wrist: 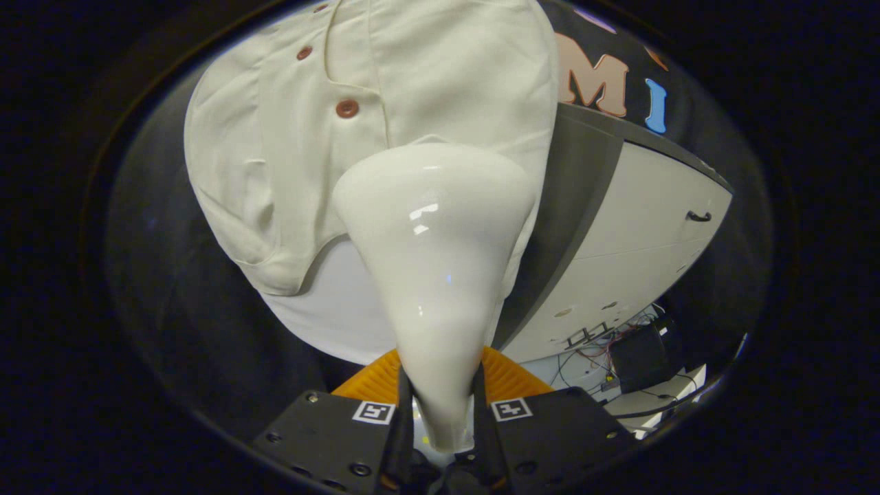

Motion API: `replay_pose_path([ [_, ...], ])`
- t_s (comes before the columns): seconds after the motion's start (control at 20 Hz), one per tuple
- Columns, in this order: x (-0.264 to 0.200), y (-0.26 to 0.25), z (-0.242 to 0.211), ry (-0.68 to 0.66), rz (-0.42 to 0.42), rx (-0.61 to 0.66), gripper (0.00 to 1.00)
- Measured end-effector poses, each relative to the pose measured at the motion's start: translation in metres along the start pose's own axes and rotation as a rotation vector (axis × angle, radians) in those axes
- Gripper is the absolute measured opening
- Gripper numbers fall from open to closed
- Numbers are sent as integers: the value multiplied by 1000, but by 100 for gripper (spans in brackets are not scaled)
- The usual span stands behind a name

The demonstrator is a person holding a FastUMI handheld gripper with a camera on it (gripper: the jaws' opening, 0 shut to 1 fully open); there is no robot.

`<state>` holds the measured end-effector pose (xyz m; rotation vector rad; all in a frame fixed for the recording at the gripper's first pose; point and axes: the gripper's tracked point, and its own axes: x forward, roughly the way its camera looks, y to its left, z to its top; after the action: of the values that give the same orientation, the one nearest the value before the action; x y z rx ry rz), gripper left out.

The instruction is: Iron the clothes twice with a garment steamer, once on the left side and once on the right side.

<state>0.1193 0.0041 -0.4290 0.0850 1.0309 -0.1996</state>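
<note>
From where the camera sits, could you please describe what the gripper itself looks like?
The gripper has two slim, upright fingers rising from blocky black housings studded with small screws. Each housing carries a square black-and-white fiducial marker beside its finger. Ribbed orange parts sit just ahead of the housings.

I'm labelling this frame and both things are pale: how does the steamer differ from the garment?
The steamer is glossy and hard with highlights; the garment is matte, creased cloth with reddish buttons. The steamer sits clamped between the hand-held gripper fingers; the garment hangs beyond it. Both are off-white.
</note>
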Motion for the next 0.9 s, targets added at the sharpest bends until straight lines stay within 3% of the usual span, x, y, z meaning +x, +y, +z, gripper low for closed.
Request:
replay_pose_path([
  [0.55, -71, -16, 23, -108, 16, 34, 37],
  [0.9, -167, -4, 65, -334, 74, 21, 36],
])
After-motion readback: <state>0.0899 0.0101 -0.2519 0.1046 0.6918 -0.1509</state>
